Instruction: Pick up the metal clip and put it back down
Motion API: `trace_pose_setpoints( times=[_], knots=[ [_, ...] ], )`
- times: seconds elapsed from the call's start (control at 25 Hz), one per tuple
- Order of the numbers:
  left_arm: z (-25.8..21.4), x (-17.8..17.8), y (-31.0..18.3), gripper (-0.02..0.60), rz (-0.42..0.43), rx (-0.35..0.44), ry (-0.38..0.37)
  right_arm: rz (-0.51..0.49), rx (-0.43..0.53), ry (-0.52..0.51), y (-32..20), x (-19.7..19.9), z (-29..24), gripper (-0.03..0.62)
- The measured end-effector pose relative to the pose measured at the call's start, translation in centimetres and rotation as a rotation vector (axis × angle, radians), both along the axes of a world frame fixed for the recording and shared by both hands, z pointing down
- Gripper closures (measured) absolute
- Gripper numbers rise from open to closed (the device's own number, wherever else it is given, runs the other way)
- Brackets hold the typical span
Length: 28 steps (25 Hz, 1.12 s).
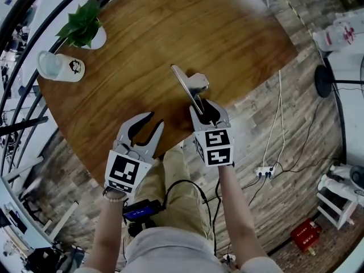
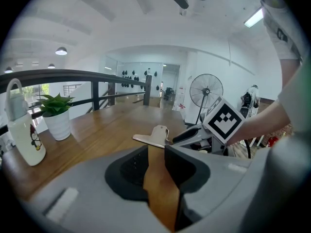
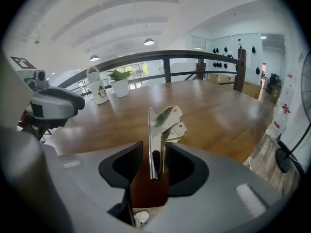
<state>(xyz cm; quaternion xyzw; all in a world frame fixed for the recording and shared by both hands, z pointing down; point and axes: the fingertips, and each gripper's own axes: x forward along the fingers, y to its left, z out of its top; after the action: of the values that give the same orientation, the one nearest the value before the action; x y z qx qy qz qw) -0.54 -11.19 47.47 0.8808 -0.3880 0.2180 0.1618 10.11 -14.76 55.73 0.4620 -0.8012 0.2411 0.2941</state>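
Two handheld grippers work at the near edge of a wooden table (image 1: 170, 27).

Head view: the metal clip (image 1: 192, 85) stands on edge just ahead of the right gripper (image 1: 203, 107), and its near end reaches in between that gripper's jaws. The left gripper (image 1: 156, 119) hangs just beside, with its jaws apart and empty. The right fingers cover the clip's near end, so its footing on the wood cannot be read here.

Left gripper view: only bare table shows in the gap between the spread jaws. The clip lies beyond them, and the right gripper meets it from the far side.

Right gripper view: the clip's thin plates stand upright between the two pads. The pads sit close on either side without clearly pressing, so the jaws count as open. By judgement, the closing should fall squarely on the flat plates, so that the thin metal neither twists nor slips on lifting. The jaw housing hides whether the clip's lower edge touches the table.
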Motion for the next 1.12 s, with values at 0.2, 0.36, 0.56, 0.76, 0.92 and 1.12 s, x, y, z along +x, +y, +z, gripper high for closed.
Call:
trace_pose_setpoints(
  times=[0.2, 0.36, 0.56, 0.76, 0.92, 1.12],
  knots=[
    [0.0, -0.2, -0.4, 0.485, 0.001, 0.004, 0.002, 0.002, -0.015, 0.025, -0.2, -0.2, 0.6, 0.476],
    [0.1, -0.5, -0.5, 0.485, 0.004, 0.002, -0.002, 0.005, -0.015, 0.036, -0.3, 0.0, 0.7, 0.496],
    [0.3, -0.7, -0.9, 0.485, 0.007, -0.001, -0.002, -0.004, -0.026, 0.027, -0.3, -0.2, 0.7, 0.5],
    [0.4, -0.3, -1.2, 0.485, 0.015, 0.0, 0.002, -0.019, -0.031, 0.021, -0.1, -0.4, 0.5, 0.52],
    [0.4, 0.0, -1.6, 0.485, 0.028, 0.008, -0.002, -0.023, -0.032, 0.001, 0.0, -0.5, 0.4, 0.528],
    [0.7, 0.6, -2.2, 0.474, 0.077, 0.024, -0.027, -0.019, -0.043, -0.044, 0.2, -0.6, 0.3, 0.545]
  ],
)
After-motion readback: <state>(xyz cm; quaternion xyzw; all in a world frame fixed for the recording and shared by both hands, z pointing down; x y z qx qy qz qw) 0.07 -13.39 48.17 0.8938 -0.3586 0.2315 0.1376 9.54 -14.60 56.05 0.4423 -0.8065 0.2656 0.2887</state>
